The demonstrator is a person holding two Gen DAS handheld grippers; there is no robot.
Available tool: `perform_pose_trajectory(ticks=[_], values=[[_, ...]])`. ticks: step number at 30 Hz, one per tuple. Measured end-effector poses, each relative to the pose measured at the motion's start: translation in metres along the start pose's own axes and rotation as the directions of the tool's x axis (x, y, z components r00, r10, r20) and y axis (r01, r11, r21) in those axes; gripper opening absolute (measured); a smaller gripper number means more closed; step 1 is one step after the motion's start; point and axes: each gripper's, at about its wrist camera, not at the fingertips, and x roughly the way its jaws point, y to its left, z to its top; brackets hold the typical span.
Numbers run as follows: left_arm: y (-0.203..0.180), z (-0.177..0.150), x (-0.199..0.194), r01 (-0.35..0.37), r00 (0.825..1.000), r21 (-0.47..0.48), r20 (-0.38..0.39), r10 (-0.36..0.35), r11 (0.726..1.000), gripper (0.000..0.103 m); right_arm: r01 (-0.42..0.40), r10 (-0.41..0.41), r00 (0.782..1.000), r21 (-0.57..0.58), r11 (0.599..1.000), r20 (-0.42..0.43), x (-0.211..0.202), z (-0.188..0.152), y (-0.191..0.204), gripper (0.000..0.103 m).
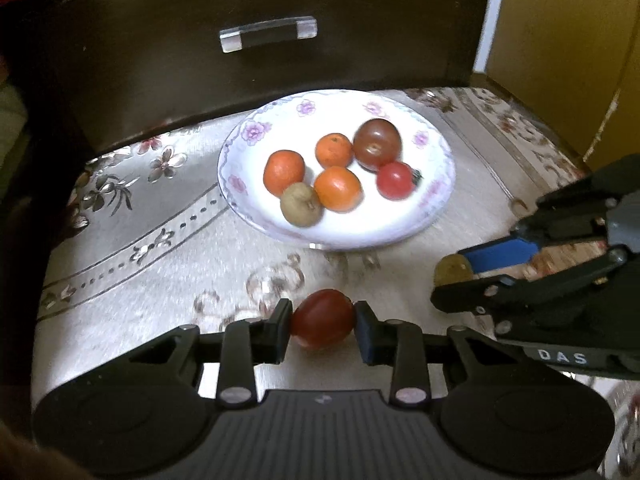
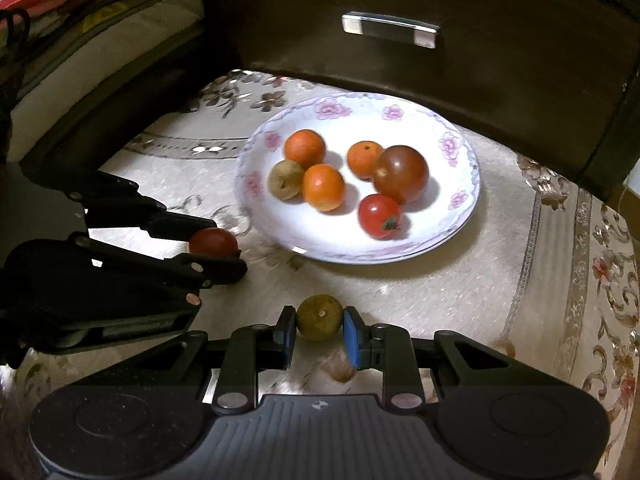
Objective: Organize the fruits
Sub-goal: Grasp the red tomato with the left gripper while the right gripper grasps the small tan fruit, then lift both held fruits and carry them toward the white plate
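A white floral plate [image 1: 436, 184] [image 2: 452, 236] holds three oranges, a dark tomato [image 1: 377, 143] [image 2: 401, 173], a red tomato [image 1: 395, 180] [image 2: 379, 216] and a brown-green fruit [image 1: 300, 204] [image 2: 285, 179]. My left gripper [image 1: 323, 326] [image 2: 220, 246] is shut on a dark red tomato [image 1: 323, 319] [image 2: 213, 241], in front of the plate. My right gripper [image 2: 320, 326] [image 1: 456, 276] is shut on a brown-green round fruit [image 2: 320, 317] [image 1: 453, 269], to the right of the left one.
The plate sits on a floral tablecloth [image 1: 140, 240] [image 2: 540, 280]. A dark drawer front with a clear handle [image 1: 268, 34] [image 2: 390, 30] stands right behind the plate. A yellow wall [image 1: 560, 40] is at the far right; bedding [image 2: 80, 20] at the left.
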Motion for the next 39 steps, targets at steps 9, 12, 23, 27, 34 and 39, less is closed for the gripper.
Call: perform_pose_trajectory(ticks=[9,12,23,27,34,39], values=[[-0.021,-0.036,-0.032,-0.011,0.997,0.048,-0.077,0.015,0.999,0.039,-0.009,0.006,0.999,-0.059,0.998,-0.04,-0.023,-0.026,0.026,0.022],[-0.03,-0.048,-0.039,-0.013,0.995,0.068,-0.096,0.019,0.998,0.039,-0.015,0.01,0.999,-0.087,0.996,-0.052,-0.029,-0.037,0.038,0.022],[-0.036,-0.064,-0.042,0.012,0.993,0.07,-0.122,-0.003,0.997,0.039,-0.009,0.002,0.997,-0.095,0.995,-0.072,-0.035,-0.057,0.048,0.022],[-0.037,-0.064,-0.042,0.01,0.993,0.082,-0.118,0.0,0.997,0.04,-0.009,0.001,0.997,-0.104,0.994,-0.075,-0.032,-0.057,0.048,0.023],[-0.037,-0.065,-0.042,0.017,0.993,0.087,-0.119,-0.007,0.996,0.04,-0.022,0.012,0.997,-0.118,0.993,-0.078,-0.03,-0.058,0.048,0.025],[-0.038,-0.065,-0.042,0.011,0.993,0.094,-0.119,0.0,0.996,0.04,-0.02,0.01,0.997,-0.118,0.993,-0.077,-0.031,-0.058,0.048,0.025]])
